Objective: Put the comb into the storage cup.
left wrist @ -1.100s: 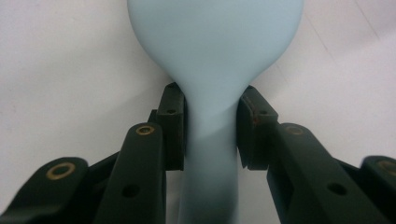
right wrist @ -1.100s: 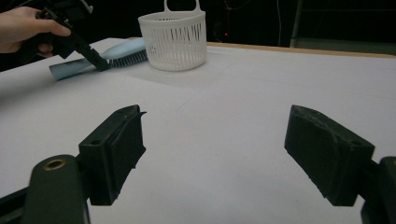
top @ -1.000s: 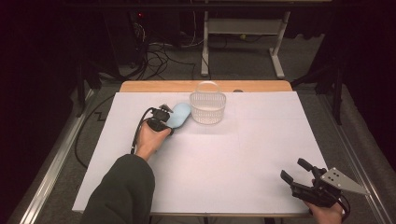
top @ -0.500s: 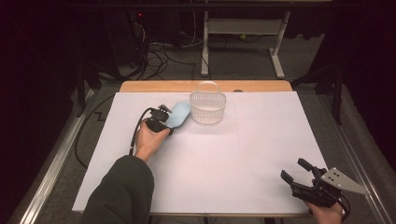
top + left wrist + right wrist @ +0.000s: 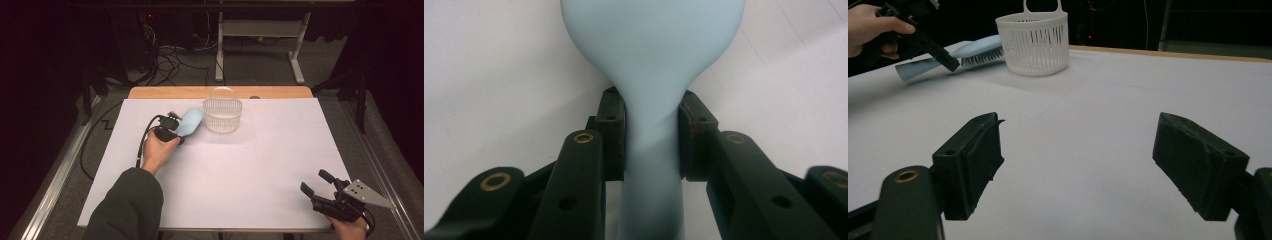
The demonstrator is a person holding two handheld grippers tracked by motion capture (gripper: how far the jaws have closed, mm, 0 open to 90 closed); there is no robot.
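High view, from left to right: the person's left hand point(image 5: 159, 150) reaches over the white counter point(image 5: 250, 170) with the left tongs point(image 5: 176, 131). They are clenched on the narrow handle of a pale blue brush point(image 5: 190, 121). The left gripper view shows both pads pressed against the handle's sides, with the wide head beyond them. In the right gripper view the brush lies low on the counter, bristles turned toward the basket. Just right of the brush head stands a white slotted basket point(image 5: 222, 115) with a loop handle, upright near the counter's far edge; I cannot tell whether the two touch. Well apart, at the near right corner, the right tongs point(image 5: 316, 186) are released, their jaws spread wide over bare counter.
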